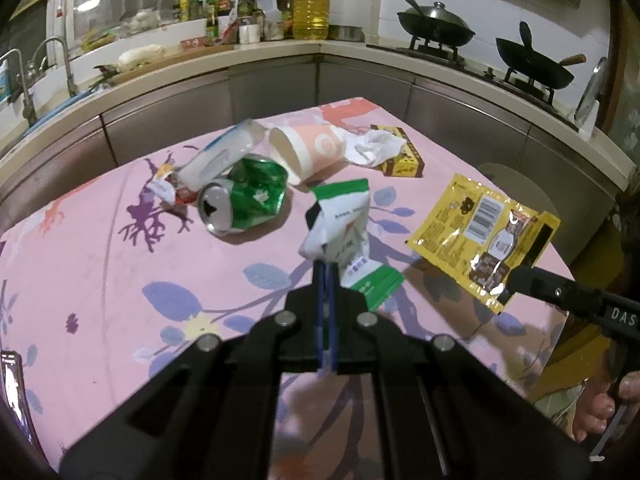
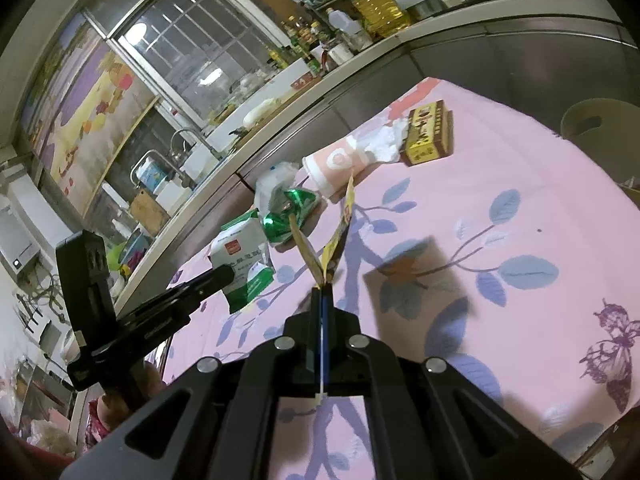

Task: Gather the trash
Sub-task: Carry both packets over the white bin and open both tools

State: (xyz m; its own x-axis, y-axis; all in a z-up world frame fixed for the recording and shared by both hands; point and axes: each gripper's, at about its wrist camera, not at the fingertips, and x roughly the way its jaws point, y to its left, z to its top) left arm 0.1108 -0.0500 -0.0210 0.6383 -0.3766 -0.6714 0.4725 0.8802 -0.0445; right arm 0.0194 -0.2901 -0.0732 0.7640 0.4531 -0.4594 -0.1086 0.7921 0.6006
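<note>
Nearest the left wrist camera, the left gripper (image 1: pixel 326 270) is seen clenched on a white-and-green packet (image 1: pixel 340 228), which is held lifted off the pink floral tablecloth (image 1: pixel 100 264). Off to the right in the same view, the right gripper (image 1: pixel 516 280) is clamped on the edge of a yellow wrapper (image 1: pixel 484 232), also raised above the cloth; in the right wrist view the wrapper is seen edge-on, pinched between the closed jaws. Two pieces of trash are therefore in hand, one per gripper, but no bin or bag can be made out with certainty, so nothing can be judged as deposited yet. The task is judged to be at an early-to-middle stage: picking has been achieved for two items, and the rest remains on the table. Left lying there are counted one crushed green can (image 1: pixel 244 200), one clear plastic bottle (image 1: pixel 222 156) resting against the can, one paper cup (image 1: pixel 306 152) tipped on its side, one crumpled white tissue (image 1: pixel 374 146) just beside the cup, one small yellow-brown box (image 1: pixel 402 158) partly under the tissue, and one small red-and-white wrapper (image 1: pixel 164 188) near the bottle's lower end. Six loose pieces are thus counted, plus the two held.
</note>
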